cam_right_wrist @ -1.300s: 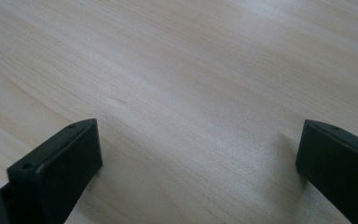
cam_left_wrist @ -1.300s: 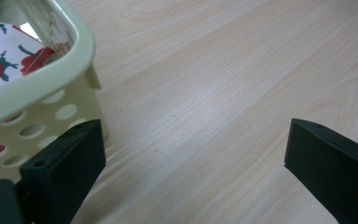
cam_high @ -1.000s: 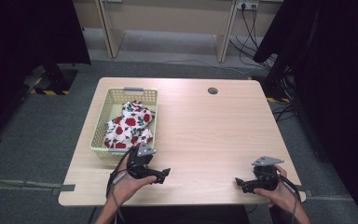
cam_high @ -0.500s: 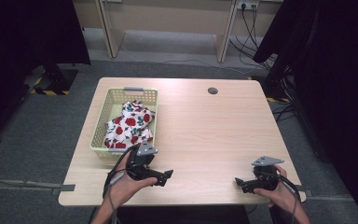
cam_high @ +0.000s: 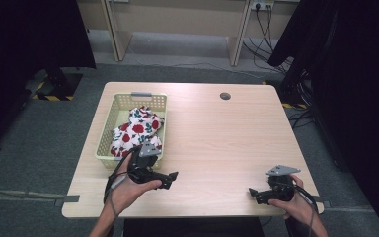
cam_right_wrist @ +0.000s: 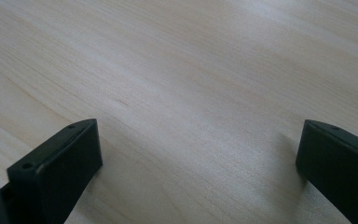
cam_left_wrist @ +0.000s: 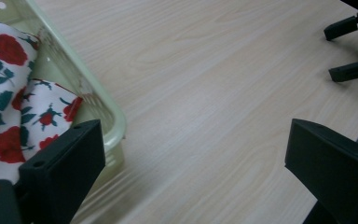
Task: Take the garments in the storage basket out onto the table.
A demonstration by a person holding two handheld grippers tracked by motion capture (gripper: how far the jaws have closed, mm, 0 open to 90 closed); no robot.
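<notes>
The white cloth printed with red roses and green leaves [cam_high: 137,131] lies bunched in the pale green perforated plastic basket [cam_high: 110,124] at the far left of the light wooden counter [cam_high: 217,133]. The left tongs [cam_high: 170,179] sit just beside the basket's near right corner, jaws spread wide and holding nothing; in the left gripper view the cloth [cam_left_wrist: 9,102] shows just past the basket rim [cam_left_wrist: 98,105]. The right tongs [cam_high: 252,193] rest low at the near right edge, equally wide open and empty. To do the pick well, I would turn the left tongs back left toward the basket, come down over the rim onto a raised fold, and close on several layers, well clear of the basket wall.
</notes>
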